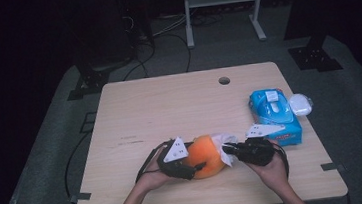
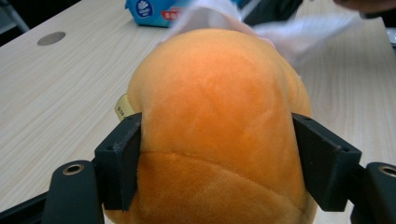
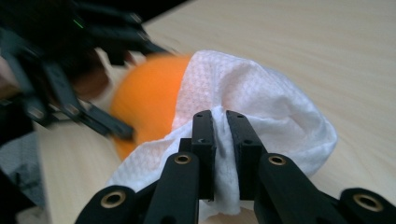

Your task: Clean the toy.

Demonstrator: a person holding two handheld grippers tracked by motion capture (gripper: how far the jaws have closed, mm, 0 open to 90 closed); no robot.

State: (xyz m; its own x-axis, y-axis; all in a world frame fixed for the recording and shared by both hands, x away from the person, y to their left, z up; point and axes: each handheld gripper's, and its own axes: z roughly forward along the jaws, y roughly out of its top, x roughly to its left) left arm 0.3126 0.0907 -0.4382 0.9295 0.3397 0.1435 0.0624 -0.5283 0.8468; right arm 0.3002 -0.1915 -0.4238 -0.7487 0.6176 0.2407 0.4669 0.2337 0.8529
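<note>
An orange plush toy (image 1: pixel 205 156) lies near the front edge of the wooden table (image 1: pixel 169 108). My left gripper (image 1: pixel 199 167) is shut on it; in the left gripper view the orange plush toy (image 2: pixel 217 121) bulges between the two black pads (image 2: pixel 122 158). My right gripper (image 1: pixel 225 150) is shut on a white wet wipe (image 1: pixel 224 143), which rests against the toy's right side. In the right gripper view the white wet wipe (image 3: pixel 243 107) is pinched between the jaws of my right gripper (image 3: pixel 219 122) and drapes over the orange toy (image 3: pixel 144 102).
A blue pack of wet wipes (image 1: pixel 275 115) lies at the right of the table, with a small white lid or pouch (image 1: pixel 301 104) beside it. A round cable hole (image 1: pixel 224 80) sits near the far edge. A metal rack base (image 1: pixel 222 7) stands on the floor beyond.
</note>
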